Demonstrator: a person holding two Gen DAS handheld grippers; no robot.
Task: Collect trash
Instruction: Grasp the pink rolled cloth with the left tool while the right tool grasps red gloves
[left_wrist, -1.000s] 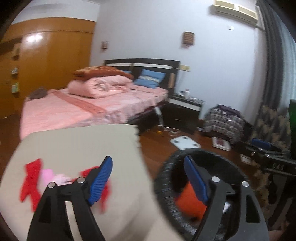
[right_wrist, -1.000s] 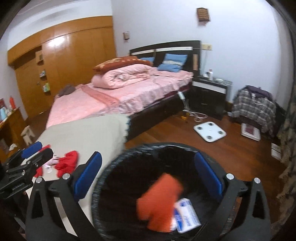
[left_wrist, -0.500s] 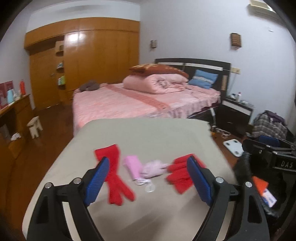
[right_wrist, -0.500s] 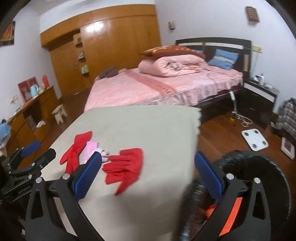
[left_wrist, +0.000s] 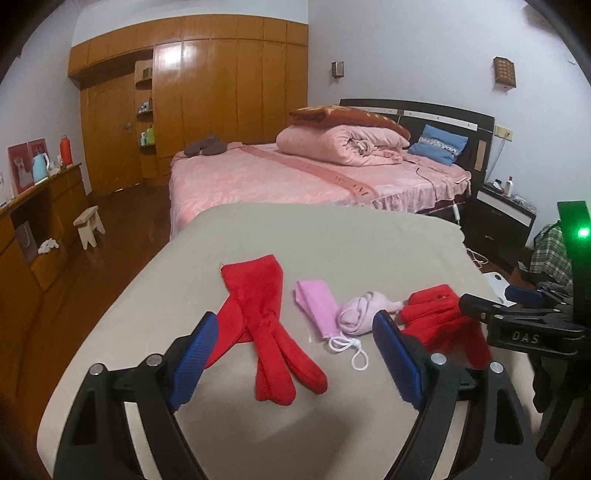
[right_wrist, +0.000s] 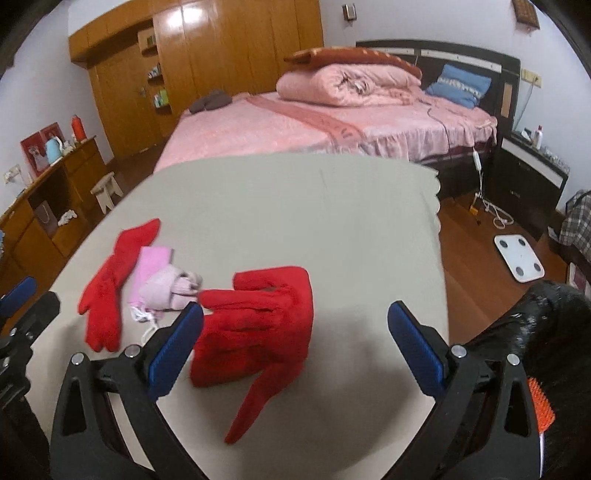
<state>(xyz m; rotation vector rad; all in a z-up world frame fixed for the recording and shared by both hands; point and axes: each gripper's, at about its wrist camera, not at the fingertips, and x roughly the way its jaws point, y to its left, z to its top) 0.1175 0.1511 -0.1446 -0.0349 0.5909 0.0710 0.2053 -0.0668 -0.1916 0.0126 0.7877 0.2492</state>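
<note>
On my far left a long wooden sideboard (left_wrist: 40, 218) carries a pale blue kettle (left_wrist: 40, 167) and a red bottle (left_wrist: 65, 147), with a small white stool (left_wrist: 89, 225) on the dark floor beside it.

Below me lies the beige cloth-covered table (left_wrist: 314, 236). My left gripper (left_wrist: 295, 354) hangs above its near edge with its blue-padded jaws spread wide and nothing between the pads. Through that gap I see a pair of long red fleece gloves (left_wrist: 266, 325), crossed over each other. Just beside them, to the right, lies a folded pink face mask (left_wrist: 317, 308) with white ear loops, and touching it a small rolled lump of pale pink cloth (left_wrist: 360, 314).

Further right lies the second heap of red fleece gloves (right_wrist: 258, 325), fingers pointing left. My right gripper (right_wrist: 295, 347) hovers directly over this heap, jaws wide apart and not pressing on the fabric; its left pad sits close to the gloves' edge, though I cannot tell from here whether it touches them.

Off the table's right side stands the round bin lined with a black plastic bag (right_wrist: 546, 332); something orange (right_wrist: 541, 408) shows inside its rim, too cropped for me to name with any confidence. On the wooden floor beyond it lies a white square bathroom scale (right_wrist: 519, 258). Behind the table stands a bed with a pink cover (right_wrist: 295, 125), a rolled pink quilt (right_wrist: 343, 86) and a blue pillow (right_wrist: 460, 86) near the dark headboard.
</note>
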